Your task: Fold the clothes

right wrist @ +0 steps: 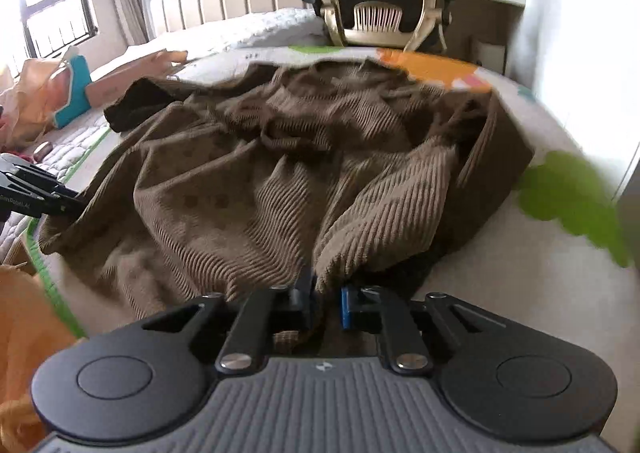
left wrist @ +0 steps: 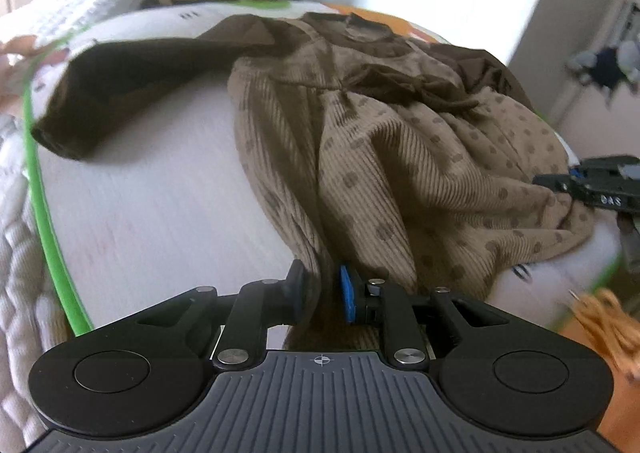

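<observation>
1. on the white, green-edged mat [left wrist: 160, 193] that covers the bed, a brown ribbed dress [left wrist: 400, 157] with dark dots and darker brown sleeves lies bunched, its skirt hem reaching the mat's near edge and its collar toward the far edge, close to the chair [right wrist: 380, 13].
2. the left gripper [left wrist: 320, 293] has its fingers closed on a gathered fold of the hem, cloth pinched between the black pad and the blue one.
3. the right gripper [right wrist: 326, 305] likewise has its fingers clamped on the hem, at another point nearer the mat's right edge; the ribbed cloth rises in a ridge from the pinch.
4. progress, as a judgement: the dress is neither flat nor folded. the skirt is rumpled in ridges, one sleeve [left wrist: 100, 93] stretches toward the left edge, and no neat crease shows. both hem points being held fits either pulling the dress out flat or bringing the hem up toward the collar; the pictures do not settle which. the tidy fold remains to be made.
5. the left wrist view shows the long dark sleeve laid out on bare mat and the other gripper at the hem's right side.
6. the right wrist view shows the other sleeve [right wrist: 500, 157] crumpled by the right edge, the mat's orange and green print, a headboard and a window, none clear from the left.
</observation>
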Demonstrator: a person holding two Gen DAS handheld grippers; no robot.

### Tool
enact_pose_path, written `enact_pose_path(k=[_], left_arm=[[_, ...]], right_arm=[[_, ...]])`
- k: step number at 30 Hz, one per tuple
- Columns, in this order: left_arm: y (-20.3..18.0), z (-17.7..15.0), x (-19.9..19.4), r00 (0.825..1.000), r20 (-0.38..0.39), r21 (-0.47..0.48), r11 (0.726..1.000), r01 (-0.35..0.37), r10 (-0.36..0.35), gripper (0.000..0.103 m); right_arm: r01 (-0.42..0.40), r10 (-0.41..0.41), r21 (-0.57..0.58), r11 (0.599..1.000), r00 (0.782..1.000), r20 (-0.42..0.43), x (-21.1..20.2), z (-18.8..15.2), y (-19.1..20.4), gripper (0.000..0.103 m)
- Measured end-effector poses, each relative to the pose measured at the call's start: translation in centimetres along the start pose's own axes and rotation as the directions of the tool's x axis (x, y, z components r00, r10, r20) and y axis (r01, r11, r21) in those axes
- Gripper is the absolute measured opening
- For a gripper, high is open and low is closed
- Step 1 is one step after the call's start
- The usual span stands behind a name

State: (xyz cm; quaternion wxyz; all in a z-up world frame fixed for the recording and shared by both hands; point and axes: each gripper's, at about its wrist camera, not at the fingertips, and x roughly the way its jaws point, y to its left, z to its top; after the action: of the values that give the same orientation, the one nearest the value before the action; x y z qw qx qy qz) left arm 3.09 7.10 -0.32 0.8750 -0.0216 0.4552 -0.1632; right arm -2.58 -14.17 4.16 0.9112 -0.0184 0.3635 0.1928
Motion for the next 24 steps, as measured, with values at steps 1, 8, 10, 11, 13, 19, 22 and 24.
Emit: enact_pose_path(k=[1,8,10,11,13,19,22,24], left_arm=[[0.1,0.1,-0.3,1.0,0.001,-0.007,1.0,0.012,-0.012,0.029],[4.5,3.8,-1.7,0.987,0.163,-0.214,0.975,0.052,-0.017,0.094],[7.1,5.7,-1.5,0.974,0.227,-0.322,0.945,0.052,0.023,0.095],[8.5,6.7,-1.2,0.967,0.247,-0.374,0.926,0.045,0.053,0.096],[9.4,8.5,0.3,0.974,0.204,-0.385,0.923,-0.013,0.099,0.097],[9.5,11.3,4.4,0.975,0.064,-0.305,0.935,-0.183,0.212,0.099],[8.1,9.4,4.7,0.968,0.076,-0.245,0.946,-0.214,0.239,0.101],[7.2,8.2,4.9,0.963,0.086,-0.205,0.95,-0.235,0.257,0.103]], right_arm=[[-0.001,0.001,0.0,1.0,1.0,0.029,-0.6,0.8,-0.5,0.029],[0.043,-0.032,-0.054,0.998,0.982,0.185,-1.3,5.8,-1.4,0.069],[0.044,-0.034,-0.053,0.998,0.983,0.182,0.6,6.8,-1.2,0.07],[0.048,-0.038,-0.054,0.997,0.983,0.177,1.8,7.2,-1.0,0.07],[0.054,-0.039,-0.094,0.994,0.986,0.162,4.3,8.5,-0.1,0.07],[-0.028,0.056,-0.353,0.935,0.996,0.069,11.1,14.8,5.7,0.066],[-0.102,0.124,-0.404,0.909,0.992,0.028,14.7,18.6,9.0,0.066],[-0.161,0.175,-0.418,0.894,0.985,-0.005,17.3,20.6,11.5,0.065]])
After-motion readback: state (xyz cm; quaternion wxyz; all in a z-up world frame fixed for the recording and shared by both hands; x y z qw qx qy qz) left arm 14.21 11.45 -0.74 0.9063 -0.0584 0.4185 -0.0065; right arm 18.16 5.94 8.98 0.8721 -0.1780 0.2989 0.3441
